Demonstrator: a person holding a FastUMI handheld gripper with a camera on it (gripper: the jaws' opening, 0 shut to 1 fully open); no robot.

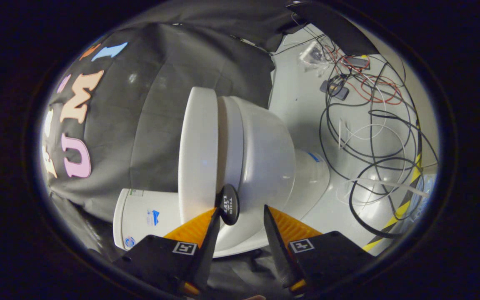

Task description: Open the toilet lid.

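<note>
Gripper view: the gripper (240, 216) is seen with its jaws apart, nothing clamped. A white toilet lid (196, 150) is raised slightly off the toilet bowl (265, 154), its small dark lift tab (228, 204) lying between the fingertips, nearer one. Tangled cables (373, 137) are spread beyond.

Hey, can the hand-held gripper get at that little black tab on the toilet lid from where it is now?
Probably yes. The black tab sits just ahead of the hand-held gripper, near one finger, with the fingers apart and nothing between them and the tab. It sticks out from the edge of the toilet lid.
</note>
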